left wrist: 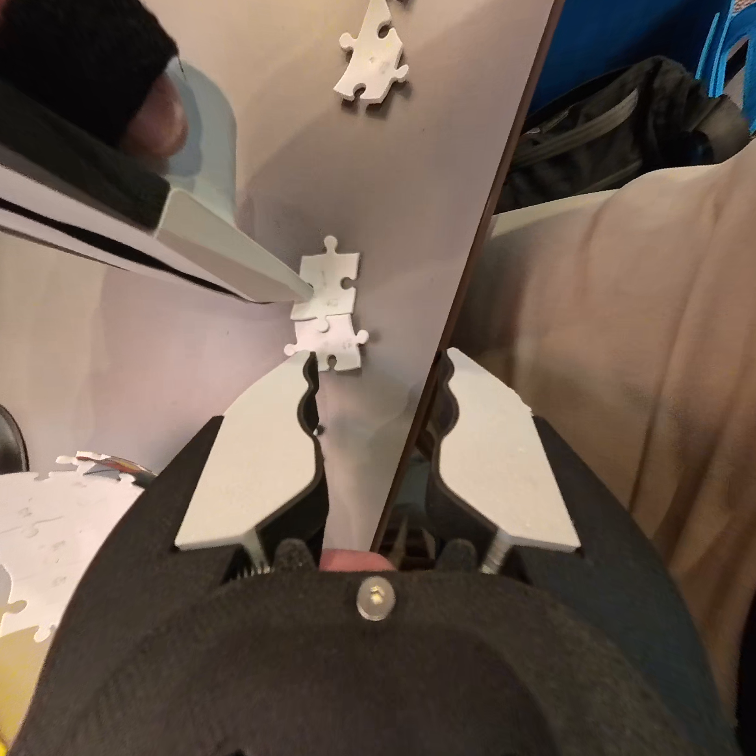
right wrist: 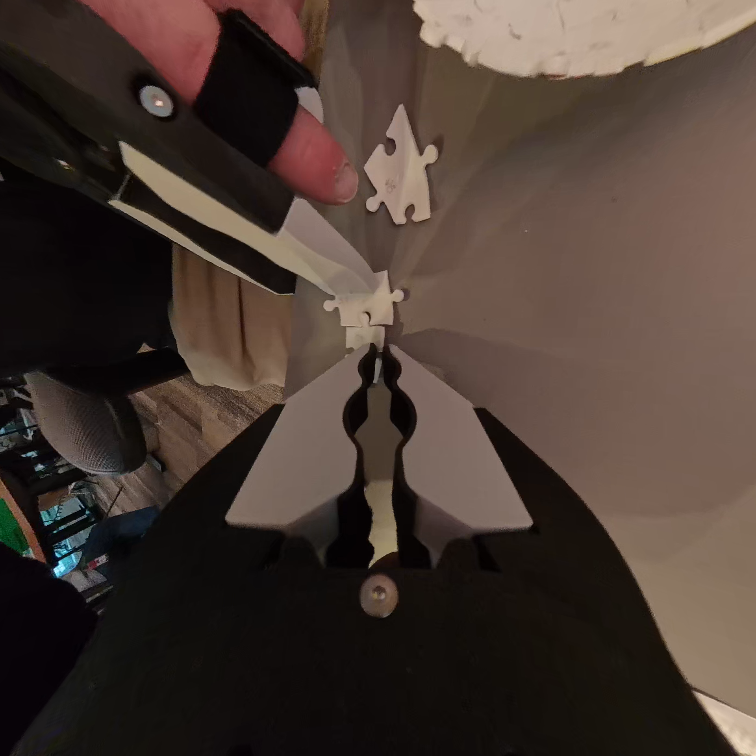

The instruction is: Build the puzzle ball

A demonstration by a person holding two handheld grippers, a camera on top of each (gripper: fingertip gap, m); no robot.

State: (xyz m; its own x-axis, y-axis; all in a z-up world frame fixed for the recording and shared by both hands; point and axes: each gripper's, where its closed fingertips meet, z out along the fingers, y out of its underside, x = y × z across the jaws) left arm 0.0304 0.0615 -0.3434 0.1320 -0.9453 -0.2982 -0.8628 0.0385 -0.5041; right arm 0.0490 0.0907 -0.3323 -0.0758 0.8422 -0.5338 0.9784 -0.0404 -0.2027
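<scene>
Two joined white puzzle pieces (left wrist: 327, 311) lie on the grey table (left wrist: 368, 184) near its edge. My right gripper (right wrist: 378, 347) is shut on one piece (right wrist: 364, 337) of the pair; it enters the left wrist view from the left, tips (left wrist: 304, 292) at that piece's edge. My left gripper (left wrist: 379, 355) is open, one fingertip (left wrist: 313, 360) touching the other piece (right wrist: 368, 309) and the other finger past the table edge. A loose white piece (left wrist: 372, 61) lies farther off, also seen in the right wrist view (right wrist: 403, 176). The partly built ball (left wrist: 41, 532) shows its white inside.
The table edge (left wrist: 491, 204) runs close beside the joined pieces. Beyond it are beige fabric (left wrist: 613, 368) and a black bag (left wrist: 613, 135). The ball's shell also fills the top of the right wrist view (right wrist: 572, 32). A mesh chair (right wrist: 82, 425) stands on the wood floor. Some 4 cm of space lies between my two pairs of fingers.
</scene>
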